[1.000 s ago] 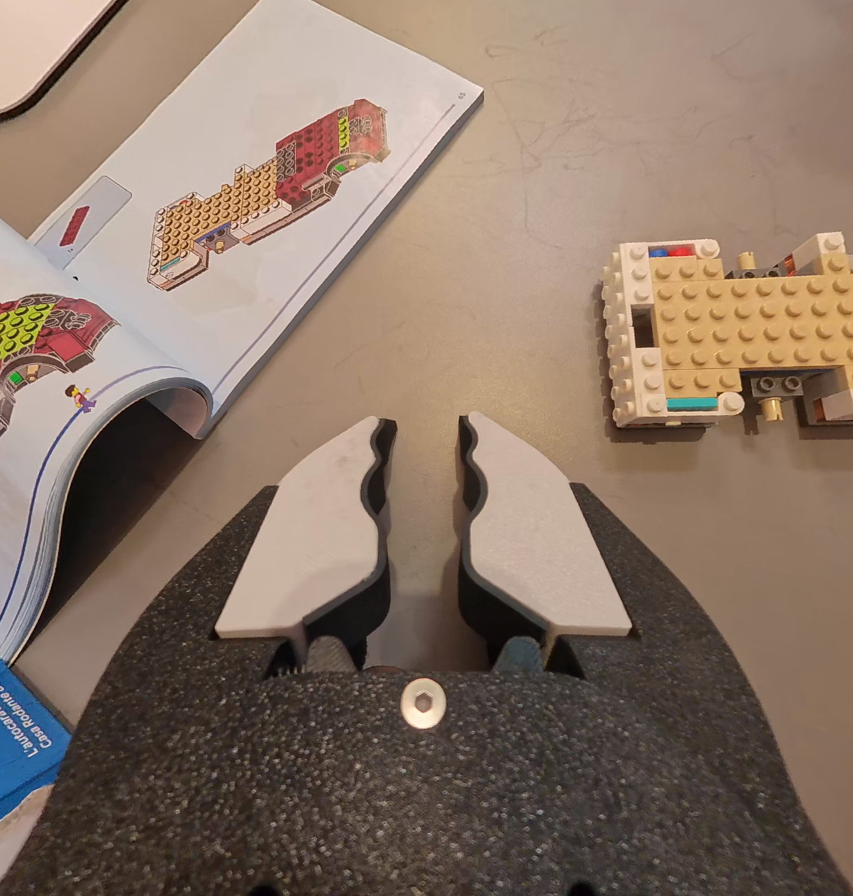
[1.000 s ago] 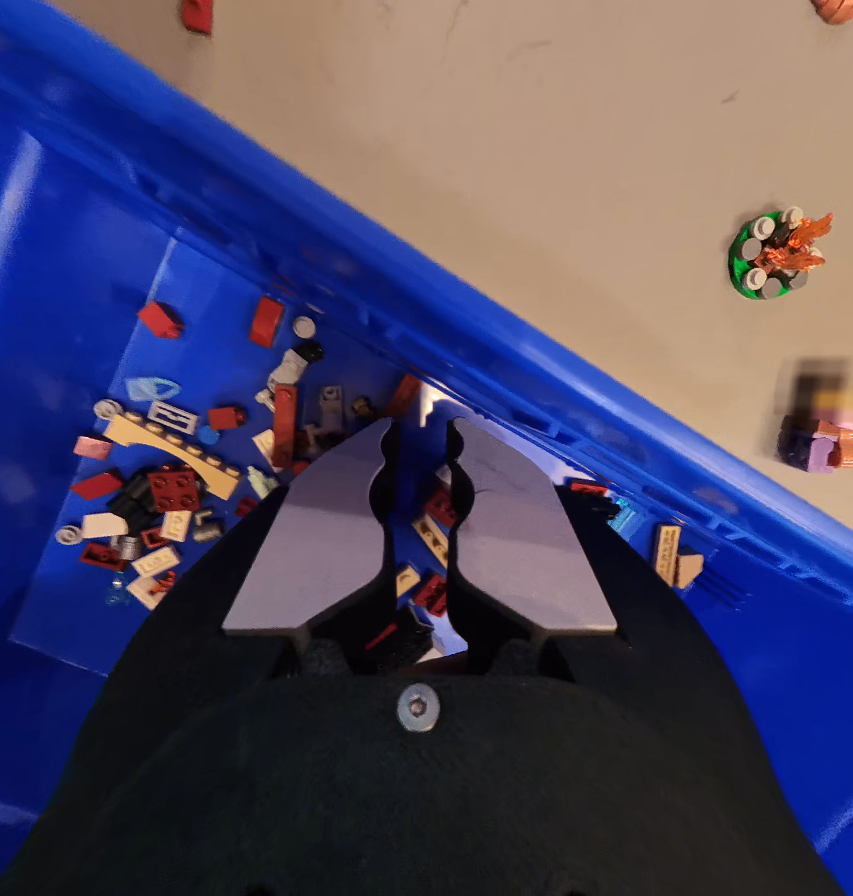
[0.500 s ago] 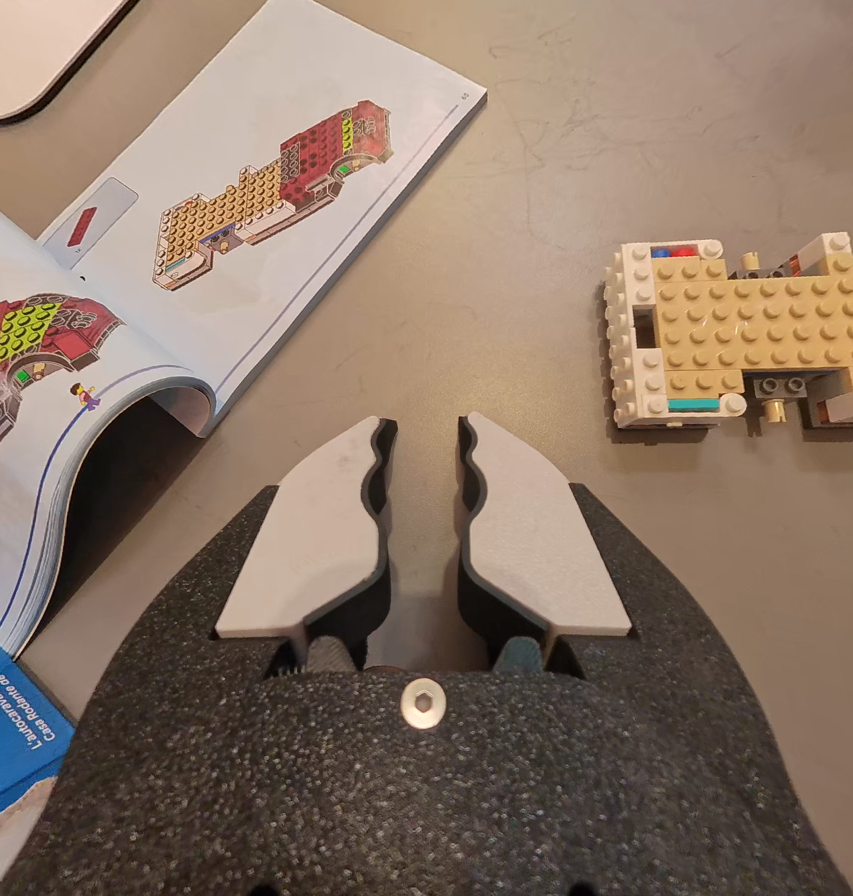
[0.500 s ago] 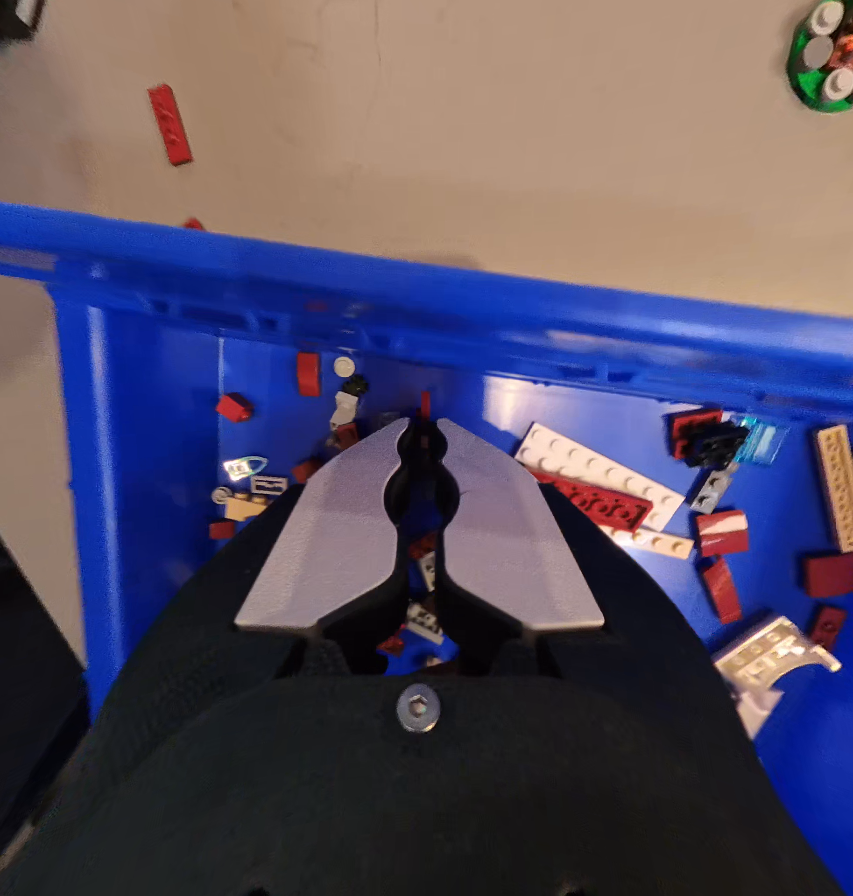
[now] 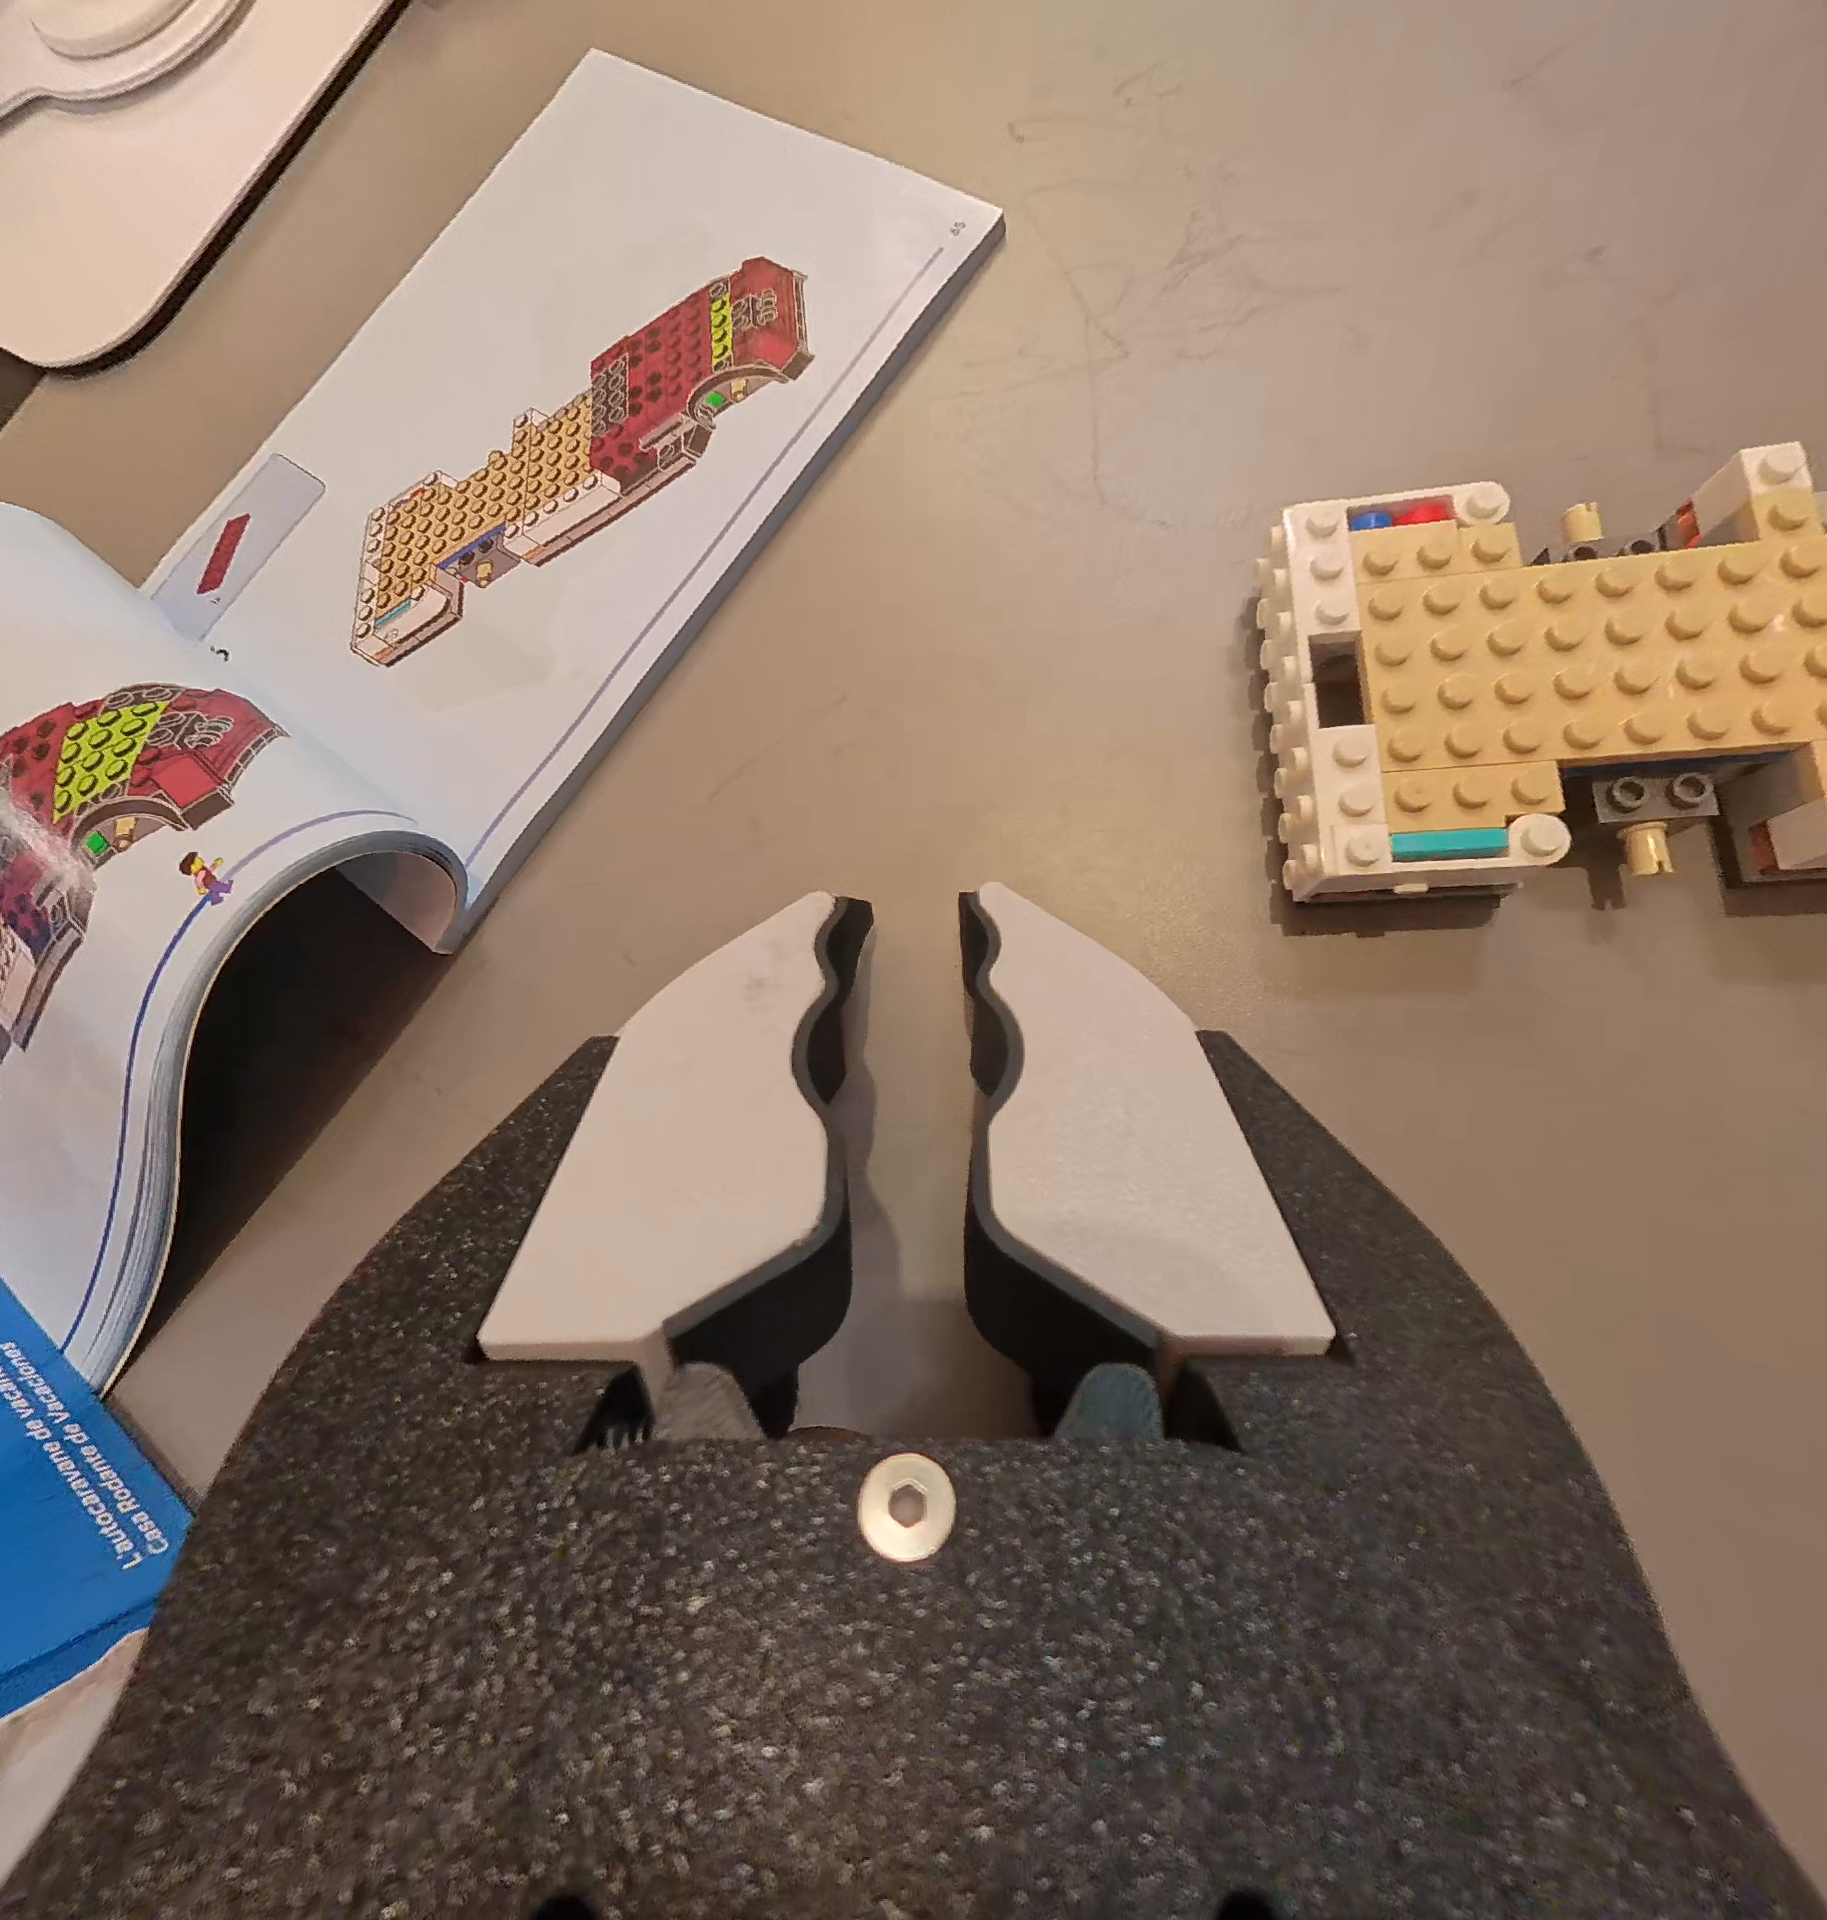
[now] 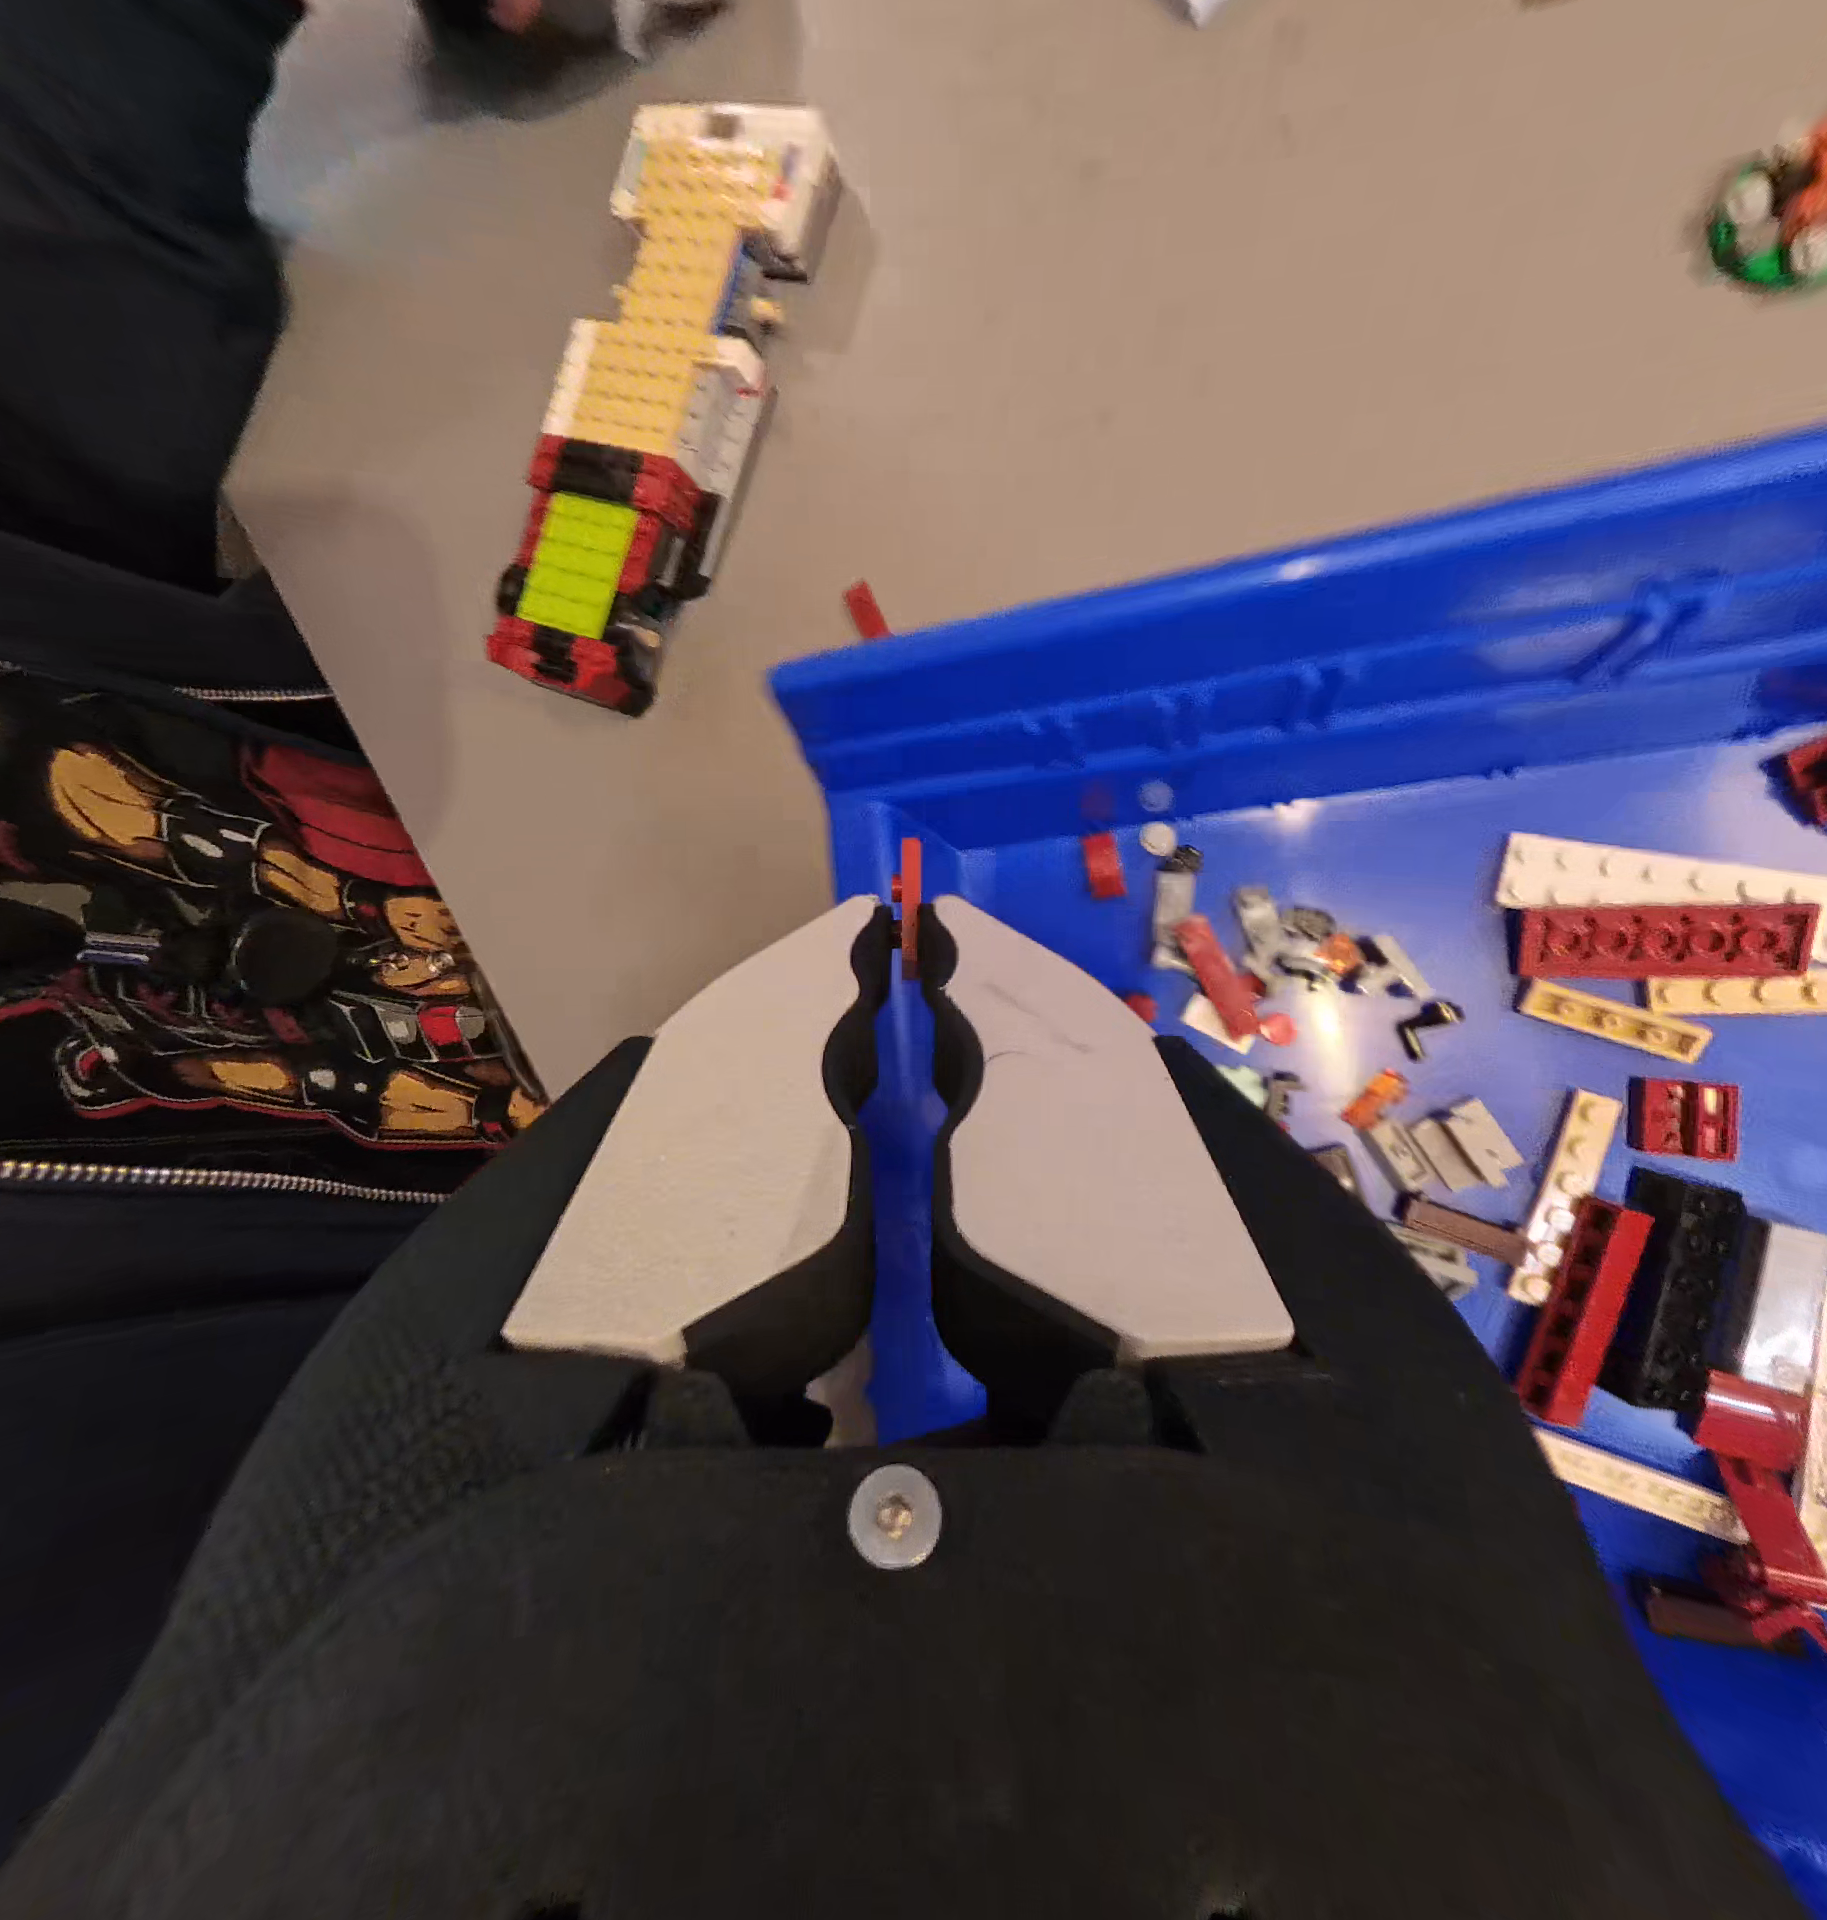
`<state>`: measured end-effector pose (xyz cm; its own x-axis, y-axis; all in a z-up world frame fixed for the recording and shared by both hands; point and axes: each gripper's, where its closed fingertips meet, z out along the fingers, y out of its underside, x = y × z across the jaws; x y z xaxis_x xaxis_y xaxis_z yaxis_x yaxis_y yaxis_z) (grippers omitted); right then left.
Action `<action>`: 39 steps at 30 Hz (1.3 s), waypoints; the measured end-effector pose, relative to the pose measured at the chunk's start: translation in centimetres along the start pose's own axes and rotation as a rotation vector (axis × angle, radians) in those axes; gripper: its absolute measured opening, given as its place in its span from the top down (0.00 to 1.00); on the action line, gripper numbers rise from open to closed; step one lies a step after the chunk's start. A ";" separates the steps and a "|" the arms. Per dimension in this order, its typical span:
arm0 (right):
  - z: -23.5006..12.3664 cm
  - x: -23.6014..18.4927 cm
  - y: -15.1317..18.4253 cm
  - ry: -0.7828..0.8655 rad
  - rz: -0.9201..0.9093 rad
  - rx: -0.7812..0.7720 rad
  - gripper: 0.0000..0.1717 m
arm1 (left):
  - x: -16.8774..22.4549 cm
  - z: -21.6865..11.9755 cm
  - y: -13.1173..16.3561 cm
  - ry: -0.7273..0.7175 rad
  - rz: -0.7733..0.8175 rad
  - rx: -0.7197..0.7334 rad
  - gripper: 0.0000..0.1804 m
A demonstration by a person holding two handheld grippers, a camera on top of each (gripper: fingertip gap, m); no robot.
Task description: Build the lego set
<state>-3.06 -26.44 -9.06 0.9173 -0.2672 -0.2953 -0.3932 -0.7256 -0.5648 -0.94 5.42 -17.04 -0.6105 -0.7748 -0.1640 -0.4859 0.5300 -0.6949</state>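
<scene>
Left gripper [image 5: 915, 909]: jaws parted by a narrow gap, nothing between the pads, only bare grey-brown table [image 5: 1304, 260] under and ahead of the tips. Ahead and to the right of it, well apart: part-built brick model [image 5: 1574, 675], tan studded top, white edge bricks, a teal strip on the near corner, lying flat on the table. Ahead and to the left: open instruction booklet [image 5: 576, 468], near page curled upward, pictures of a tan and dark red vehicle on both pages. Behind the booklet at far left: pale rounded tray [image 5: 109, 156]. At the near left edge: blue printed box [image 5: 36, 1507], partly under the booklet. Right gripper [image 6: 909, 920]: jaws nearly closed, pads pressed on a small thin red brick piece [image 6: 909, 883] held edge-on, upper end poking out beyond the tips. Directly beyond and to the right of it: blue plastic bin [image 6: 1304, 665], corner just past the fingertips, floor strewn with loose bricks [image 6: 1615, 987] in dark red, white, tan, black and grey. Ahead and to the left, on the table: the same long model [image 6: 639, 416], here with its dark red end and lime-green panel nearest. Far ahead right: small round green piece with orange parts [image 6: 1782, 218], blurred. At left: dark zipped jacket over a printed shirt [image 6: 161, 935].
</scene>
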 end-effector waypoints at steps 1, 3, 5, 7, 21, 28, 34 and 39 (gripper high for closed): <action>0.2 -0.9 -0.1 0.023 -0.035 0.004 0.97 | 0.1 0.0 0.0 0.000 -0.003 -0.001 0.90; 1.5 -2.8 0.3 0.053 -0.094 -0.005 0.97 | 0.2 0.0 0.1 0.002 -0.011 -0.003 0.90; 3.6 -4.2 0.5 0.080 -0.122 -0.001 0.97 | 0.2 0.0 0.1 0.000 -0.006 -0.003 0.90; 5.9 -5.0 0.5 0.120 -0.117 0.023 0.97 | 0.1 0.0 0.1 0.001 -0.010 -0.003 0.90; 8.6 -4.3 2.1 0.365 -0.164 0.116 0.89 | 0.1 -0.1 0.0 -0.005 -0.007 0.000 0.90; 1.2 -2.4 3.3 0.292 -0.203 0.058 0.91 | 0.1 0.0 0.1 0.014 -0.029 -0.006 0.90; -3.4 1.7 1.2 0.253 -0.198 0.039 0.92 | 0.0 0.1 0.2 0.033 -0.060 -0.014 0.89; -4.8 5.8 1.6 0.298 -0.282 -0.041 0.92 | -0.1 0.2 0.3 0.046 -0.089 -0.022 0.88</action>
<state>1.93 -32.16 -7.94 0.9694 -0.2215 0.1061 -0.1262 -0.8199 -0.5585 -0.87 5.62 -17.37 -0.5924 -0.8027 -0.0693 -0.5530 0.4676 -0.6896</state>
